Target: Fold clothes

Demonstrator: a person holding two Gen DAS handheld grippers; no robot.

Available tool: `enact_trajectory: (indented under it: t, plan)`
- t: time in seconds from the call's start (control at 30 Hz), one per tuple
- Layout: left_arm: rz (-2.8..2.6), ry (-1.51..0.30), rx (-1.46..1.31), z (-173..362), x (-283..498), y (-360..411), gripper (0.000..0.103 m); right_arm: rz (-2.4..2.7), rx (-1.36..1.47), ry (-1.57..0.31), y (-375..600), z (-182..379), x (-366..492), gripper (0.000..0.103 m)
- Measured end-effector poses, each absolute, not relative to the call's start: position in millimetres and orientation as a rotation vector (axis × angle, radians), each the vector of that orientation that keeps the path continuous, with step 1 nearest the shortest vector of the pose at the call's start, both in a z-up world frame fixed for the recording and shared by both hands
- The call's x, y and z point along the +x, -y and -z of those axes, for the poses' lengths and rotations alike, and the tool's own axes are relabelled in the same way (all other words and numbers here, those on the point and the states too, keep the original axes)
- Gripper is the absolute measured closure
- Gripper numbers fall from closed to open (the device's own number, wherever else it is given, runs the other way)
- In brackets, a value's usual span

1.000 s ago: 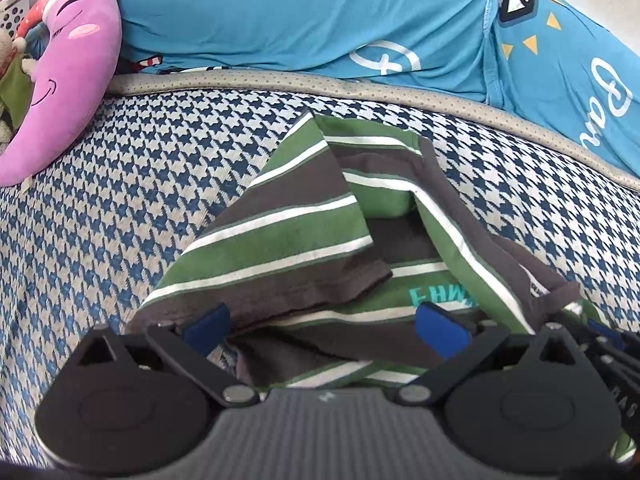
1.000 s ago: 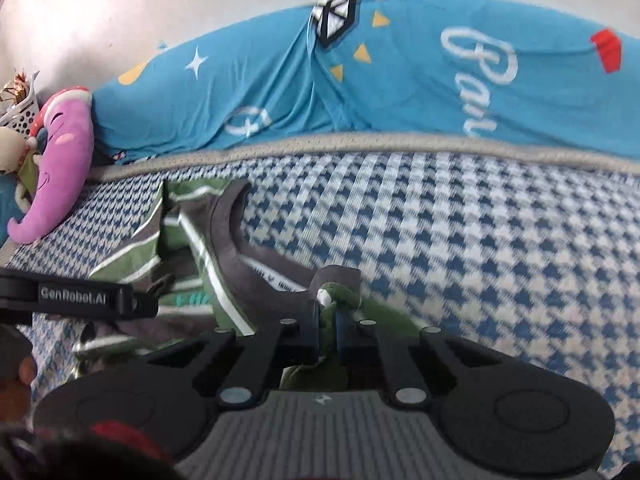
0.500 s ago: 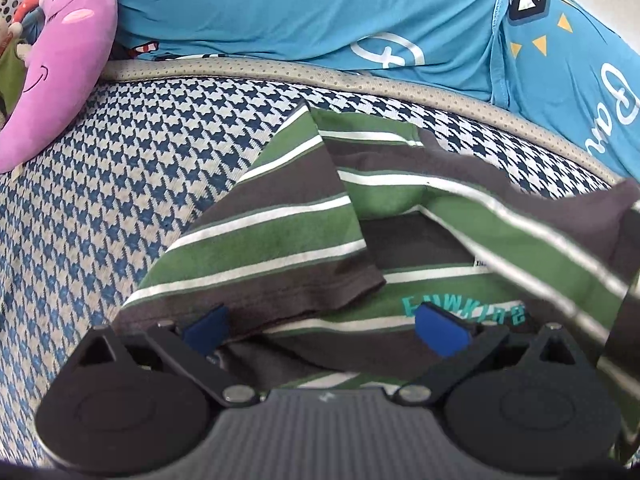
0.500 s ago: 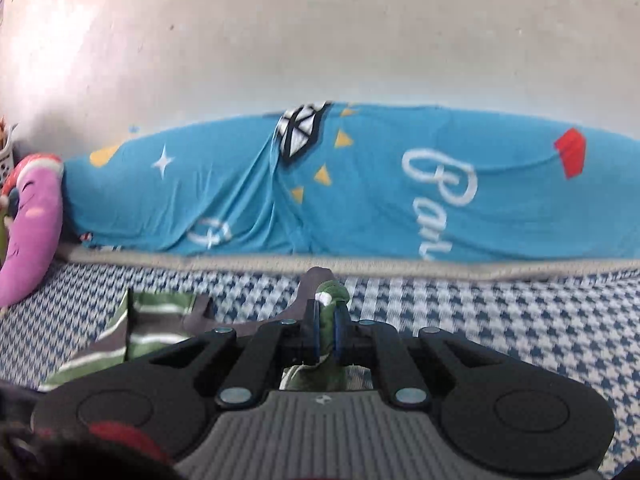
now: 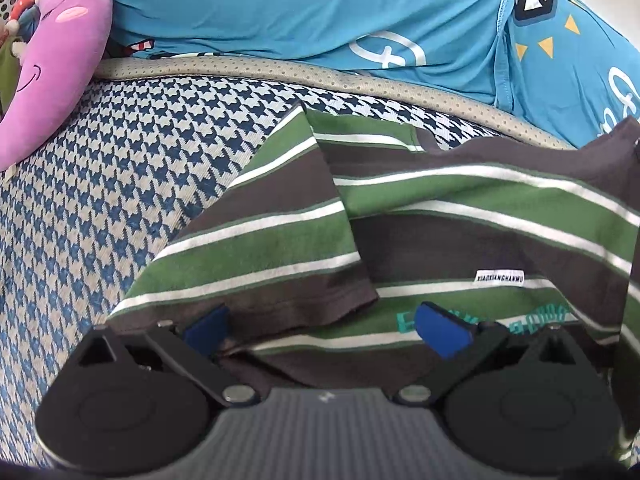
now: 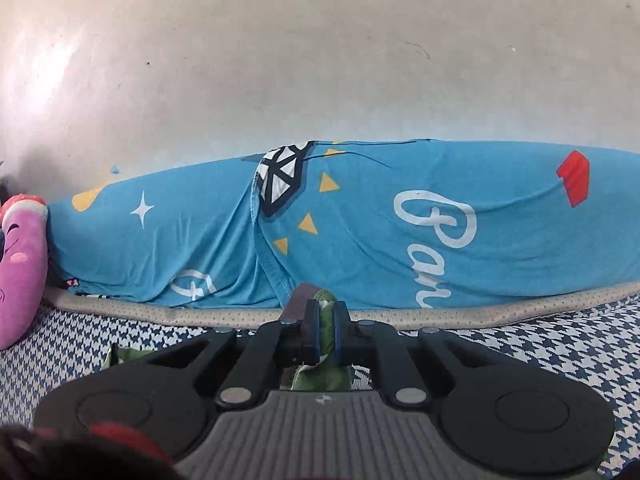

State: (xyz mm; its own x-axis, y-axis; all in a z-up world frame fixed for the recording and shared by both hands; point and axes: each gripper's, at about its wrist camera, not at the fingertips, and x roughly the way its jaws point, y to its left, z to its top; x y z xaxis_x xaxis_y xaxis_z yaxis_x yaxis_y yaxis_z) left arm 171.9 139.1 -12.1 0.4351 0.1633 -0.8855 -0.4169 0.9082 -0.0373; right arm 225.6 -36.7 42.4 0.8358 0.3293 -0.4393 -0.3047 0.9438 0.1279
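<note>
Houndstooth bed cover (image 5: 120, 168) carries the striped shirt (image 5: 460, 216) near its far edge, where the right gripper (image 6: 325, 334), clamped on a fold, has since lifted one side clear while the left gripper (image 5: 324, 324) stays spread wide over the low hem, opening the garment for folding.

Shirt (image 5: 460, 208) — green and dark brown bands split by thin white stripes, teal lettering at 5 o'clock. Bed cover (image 5: 120, 184): navy-and-cream houndstooth. Blue sheet (image 6: 360, 232) — white script, yellow triangles, red mark. Pink plush (image 5: 60, 64) at 10 o'clock.
</note>
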Motion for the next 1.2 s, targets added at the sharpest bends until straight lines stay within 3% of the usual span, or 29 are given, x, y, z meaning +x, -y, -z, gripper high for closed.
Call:
enact_trajectory:
  t: [0.47,0.6,1.2]
  plan:
    - [-0.375,-1.071,-0.249,18,178,-135,0.0,-0.271,0.19,-0.526,54,-32,260,0.094]
    - [-0.374,-1.073,-0.245,19,178,-134,0.0,-0.22,0.273,-0.582,68,-27,269,0.087]
    - [-0.352,-1.038,-0.271,9,172,-132,0.0,-0.299,0.161,-0.614,66,-52,208,0.081]
